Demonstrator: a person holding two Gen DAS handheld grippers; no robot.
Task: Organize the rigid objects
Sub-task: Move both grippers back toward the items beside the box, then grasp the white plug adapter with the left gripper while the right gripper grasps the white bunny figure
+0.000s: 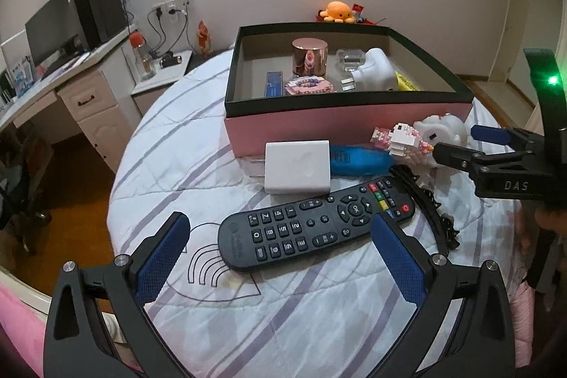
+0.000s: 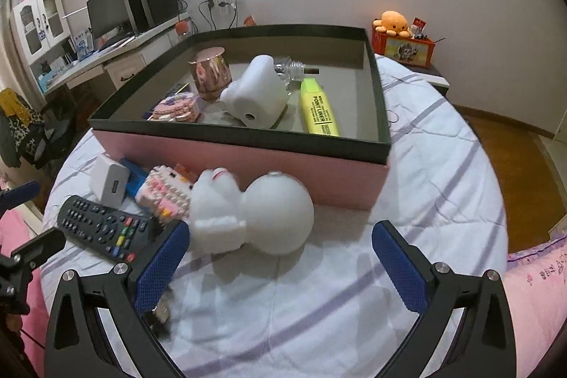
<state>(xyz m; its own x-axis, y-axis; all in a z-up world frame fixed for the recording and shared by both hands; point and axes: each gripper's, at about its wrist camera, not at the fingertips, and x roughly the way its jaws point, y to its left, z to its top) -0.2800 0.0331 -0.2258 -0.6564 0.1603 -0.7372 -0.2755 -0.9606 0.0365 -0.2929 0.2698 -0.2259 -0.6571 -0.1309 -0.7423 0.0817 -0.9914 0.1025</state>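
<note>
A black remote control (image 1: 315, 224) lies flat, buttons up, between the left gripper's (image 1: 280, 248) spread fingers. Beyond it lie a white charger (image 1: 297, 167) and a blue object (image 1: 358, 160), touching. A white figurine (image 2: 255, 213) lies tipped ahead of the right gripper (image 2: 280, 257), before the pink box (image 2: 248, 165).

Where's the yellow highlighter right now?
The yellow highlighter lies inside the pink box, toward its right side in the right wrist view, beside the white plastic object.

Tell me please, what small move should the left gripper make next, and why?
Probably lower the left gripper and close on the remote control: it lies on the bed, outside the pink box, between the open fingers.
</note>
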